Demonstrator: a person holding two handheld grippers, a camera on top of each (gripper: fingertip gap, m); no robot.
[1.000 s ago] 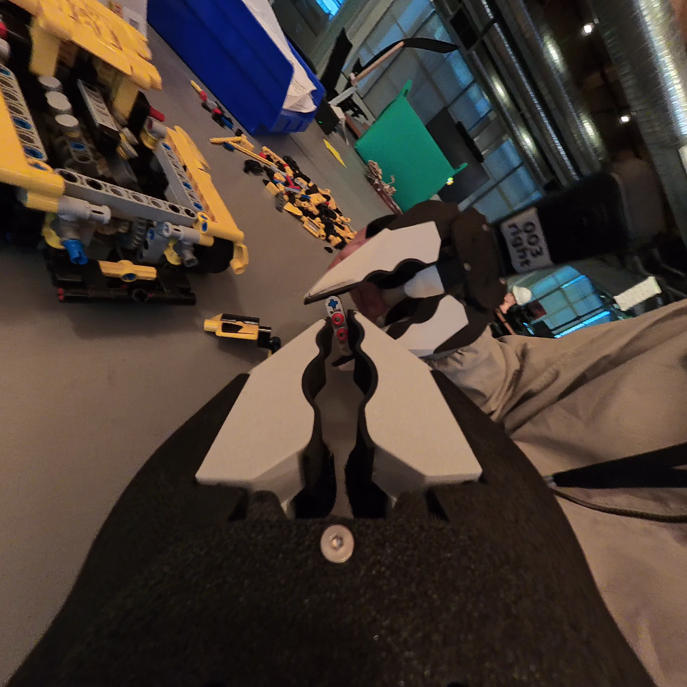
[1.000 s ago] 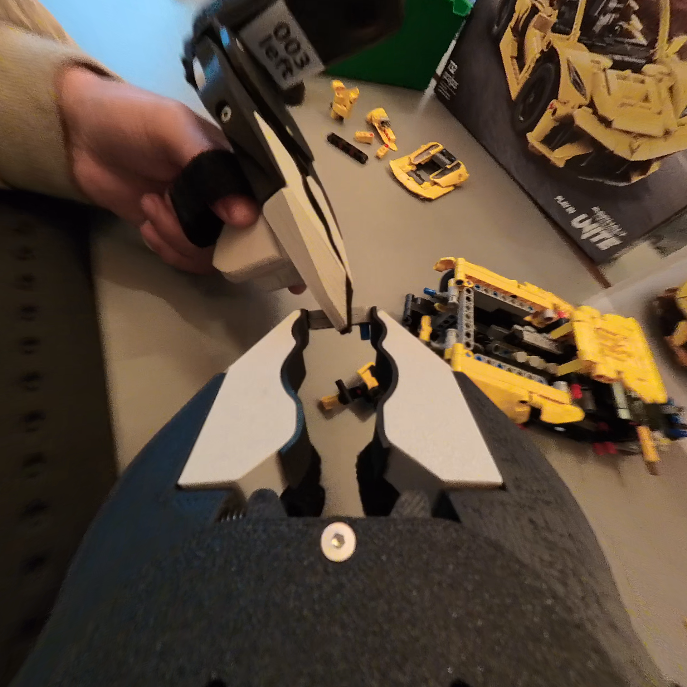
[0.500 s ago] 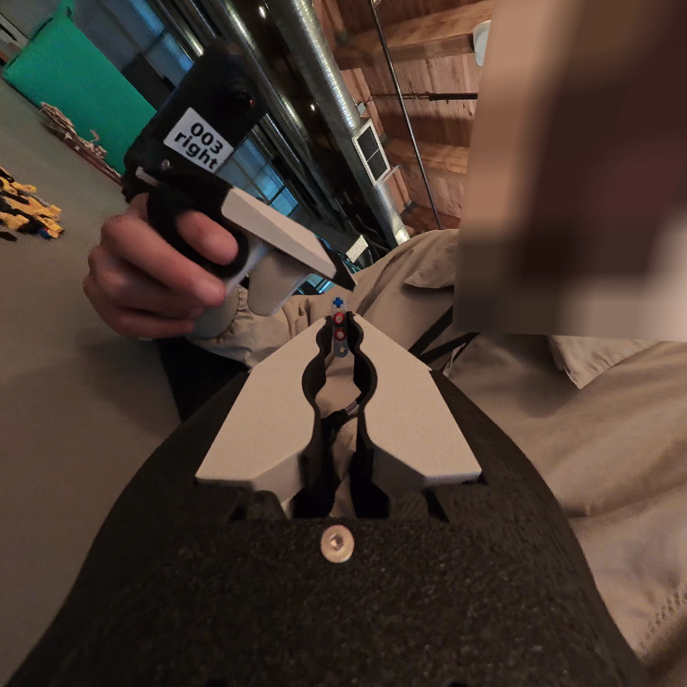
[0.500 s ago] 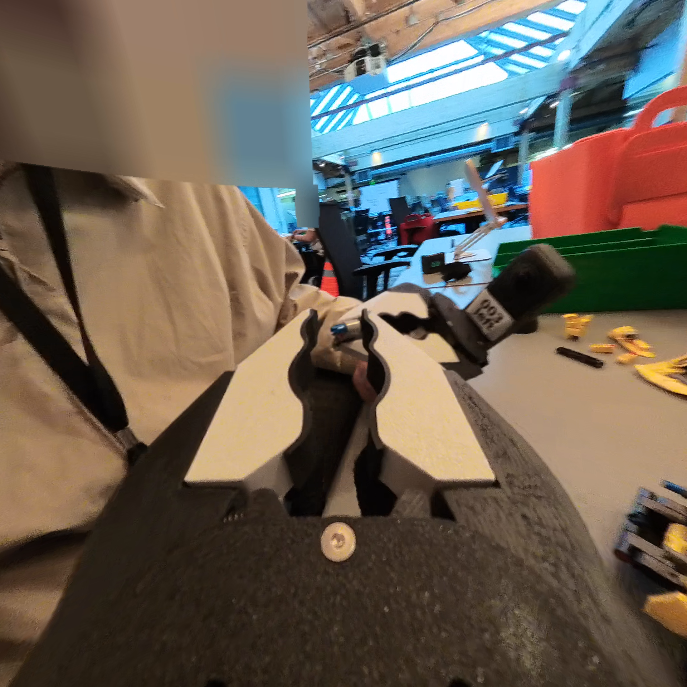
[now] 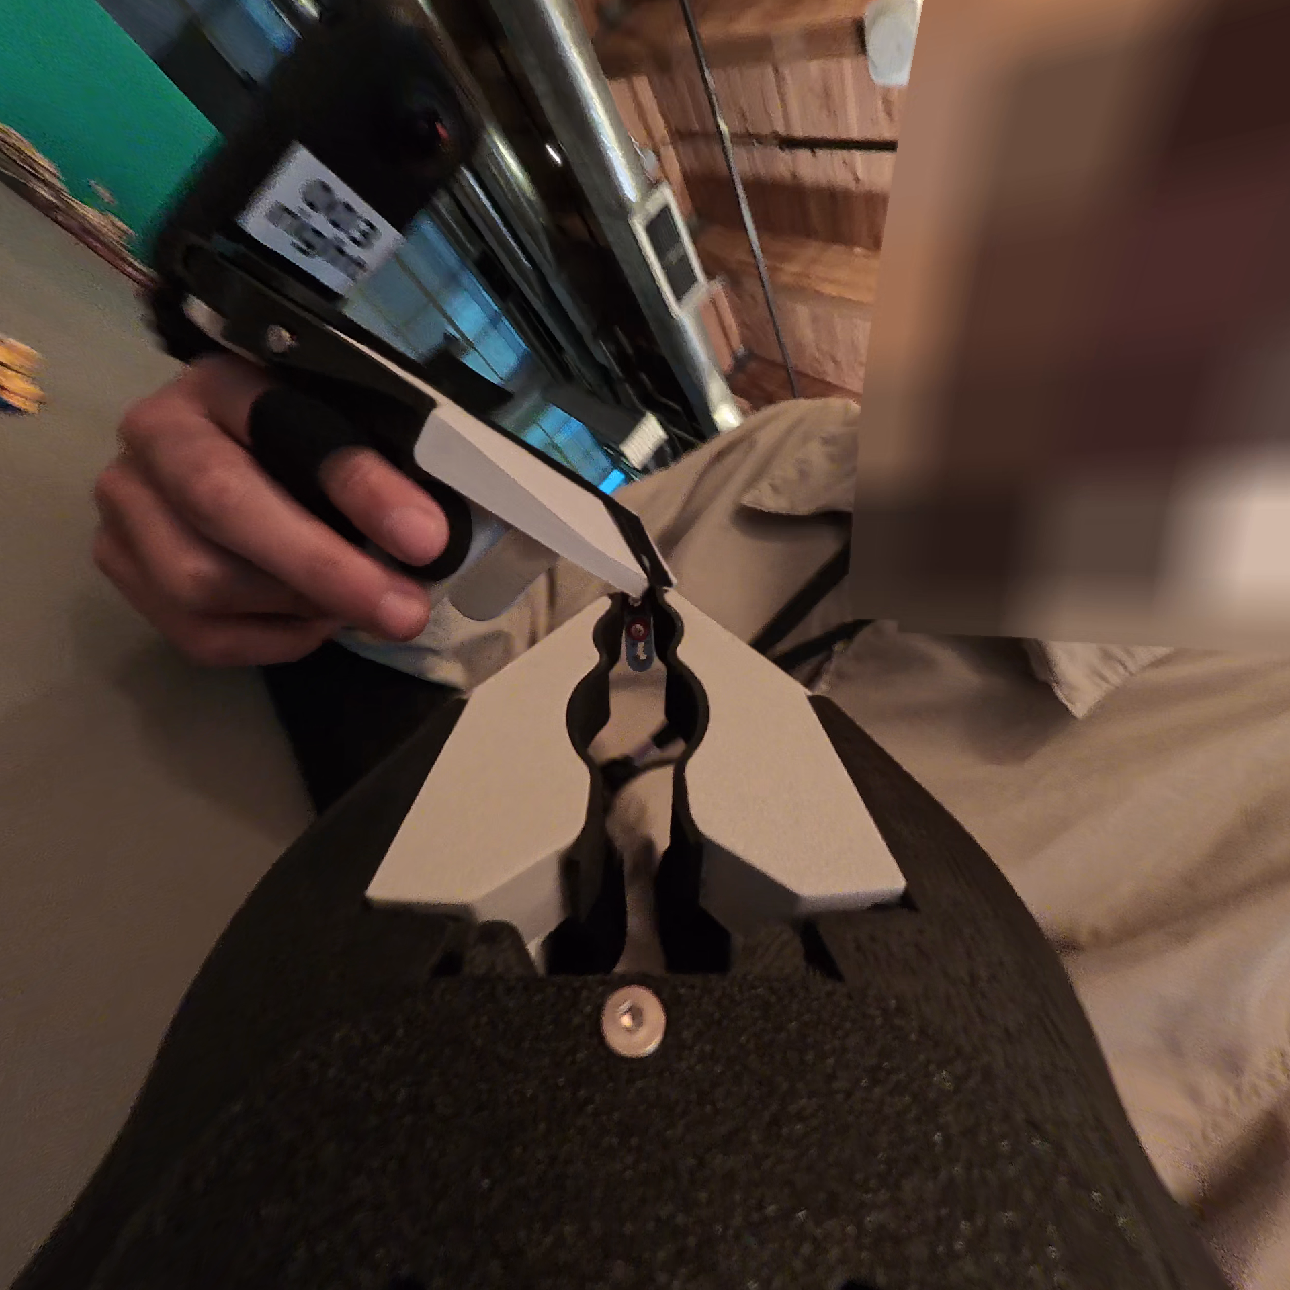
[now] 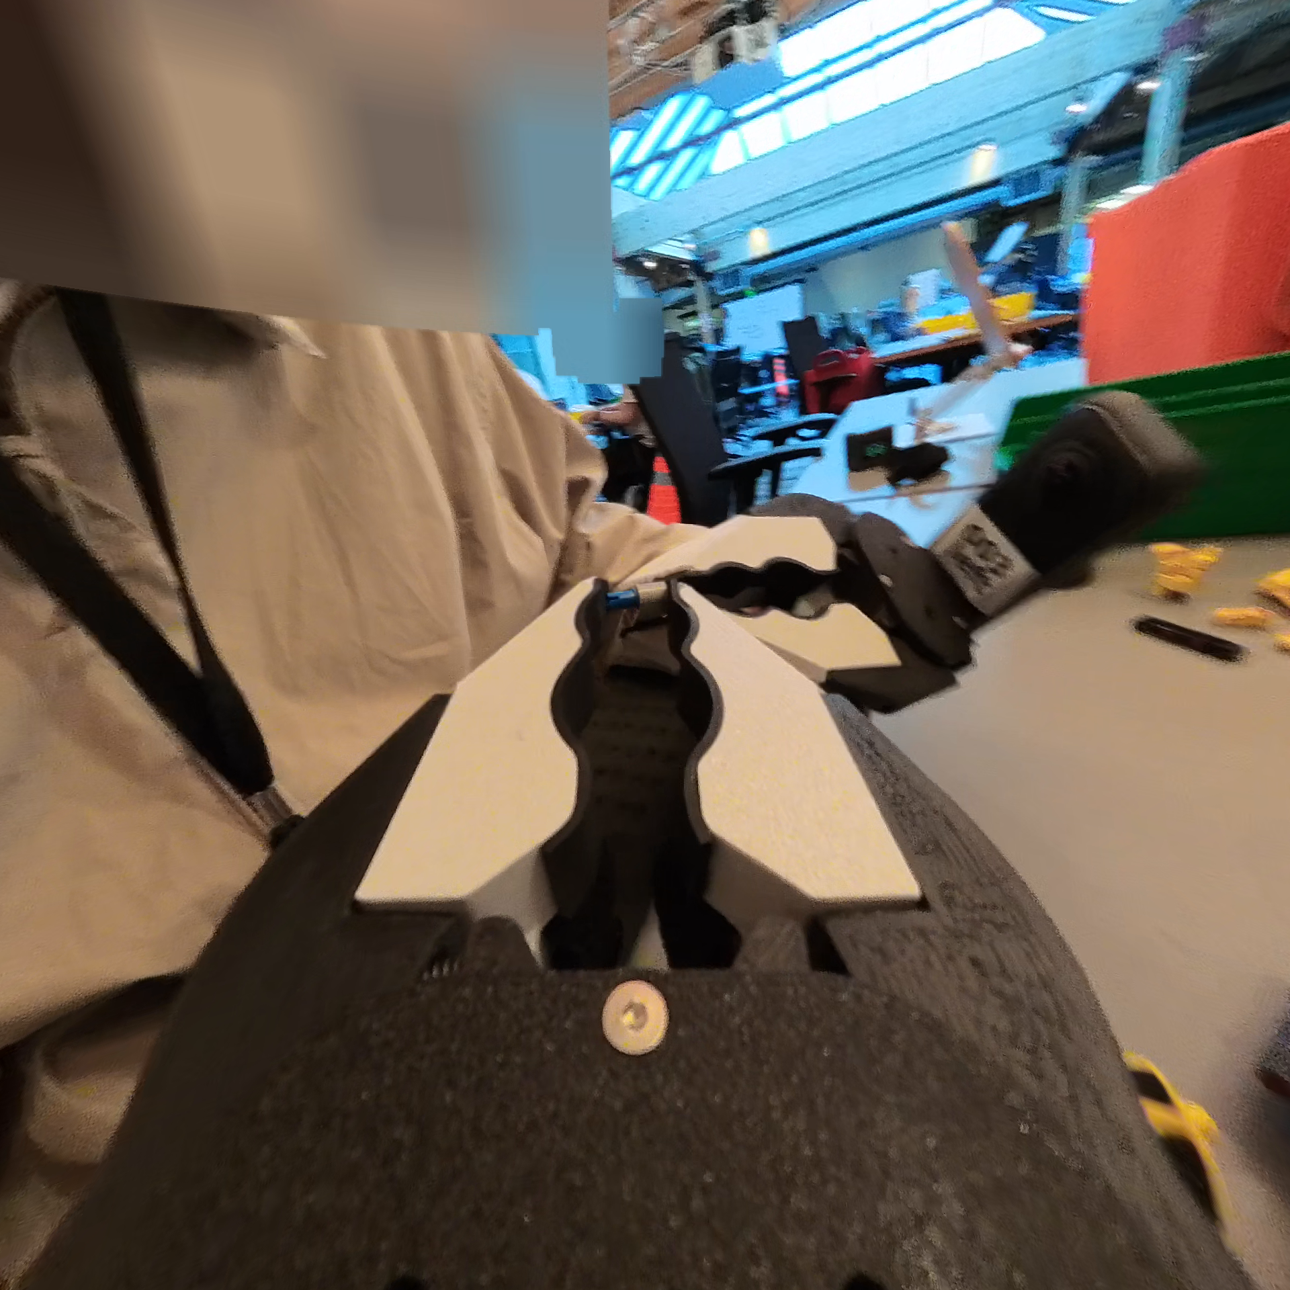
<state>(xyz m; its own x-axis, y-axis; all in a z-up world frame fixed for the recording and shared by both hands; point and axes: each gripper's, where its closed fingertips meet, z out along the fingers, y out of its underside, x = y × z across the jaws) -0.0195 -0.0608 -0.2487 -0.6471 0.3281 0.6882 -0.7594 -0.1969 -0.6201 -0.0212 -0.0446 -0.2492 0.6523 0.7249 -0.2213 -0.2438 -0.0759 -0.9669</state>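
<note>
Left wrist view showed, at the far left, a strip of grey table (image 5: 63, 628) with a few blurred yellow pieces (image 5: 17, 377) at its edge. Next came a person's hand (image 5: 258, 530) wrapped round the black handle of the right gripper (image 5: 649, 569), whose pale fingers came down slantwise from the upper left and met the tip of the small grey beam (image 5: 639, 639). That beam, with a red pin in it, stood upright in the middle, pinched between the closed-in fingertips of the left gripper (image 5: 639, 614). To the right lay the person's beige shirt (image 5: 1047, 803).

Right wrist view began at the left with the same beige shirt (image 6: 314, 558) and a black strap (image 6: 139, 593) across it. In the middle the right gripper (image 6: 632, 600) had its fingers drawn close on a small blue pin (image 6: 620, 597), which sat against the end of the grey beam (image 6: 646, 607); whether the pin was seated in the beam could not be told. The left gripper (image 6: 670, 579) reached in from the right, clamped on that beam. Farther right, on the grey table (image 6: 1047, 803), lay a black rod (image 6: 1187, 639) and scattered yellow pieces (image 6: 1187, 565), with a green bin (image 6: 1187, 398) and an orange block (image 6: 1187, 265) behind.
</note>
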